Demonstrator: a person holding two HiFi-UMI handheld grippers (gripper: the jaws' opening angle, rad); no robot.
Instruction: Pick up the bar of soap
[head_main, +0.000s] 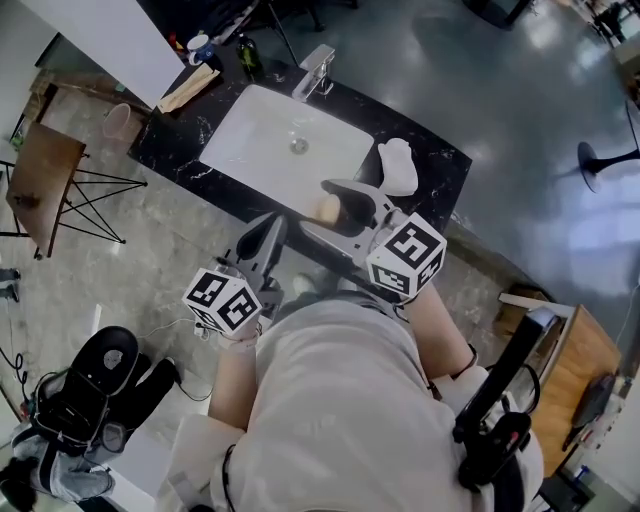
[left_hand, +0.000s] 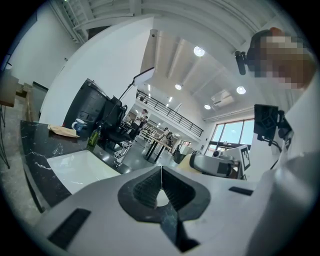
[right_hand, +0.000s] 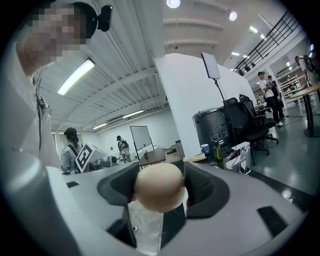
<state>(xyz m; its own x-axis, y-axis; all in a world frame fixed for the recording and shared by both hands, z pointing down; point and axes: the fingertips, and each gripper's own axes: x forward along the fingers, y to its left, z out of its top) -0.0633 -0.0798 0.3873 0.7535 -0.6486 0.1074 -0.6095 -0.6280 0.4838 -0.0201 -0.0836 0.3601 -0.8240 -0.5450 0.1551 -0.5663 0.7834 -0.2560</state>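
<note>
Right gripper: jaws clamped on the bar of soap. The ribbed pads bite its two flanks, and the bar is pale tan and rounded. It bulges forward past the pads in the right gripper view.

Position: in the head view the soap hangs in the air over the near edge of the sink, just in front of the black counter. It looks clear of both, so I judge the pick-up as good as made.

Left gripper: jaws pressed together at the tips with nothing between them. It sits low on your left, near the counter's front edge and apart from the soap.

Risks from here:
- Squirt-out. A rounded, probably slick bar is held only at its sides. If you squeeze harder, the curve may drive it forward out of the pads. If you slacken, it drops.
- Wetness. I cannot tell whether the bar is wet. If it is, the grip margin is thinner than it looks.
- Tilt. If you tip the right gripper nose-down, only pad friction holds the bar.
- Fall zone. The bar hangs about over the counter's front edge, so a slip could land it in the basin or send it past the edge to the floor at your feet.
- No backup. The left gripper is closed and off to the side, so it cannot catch anything.
- Swing. The faucet and the white cloth are well clear now — only a wide sweep to the right or forward would brush them.
</note>
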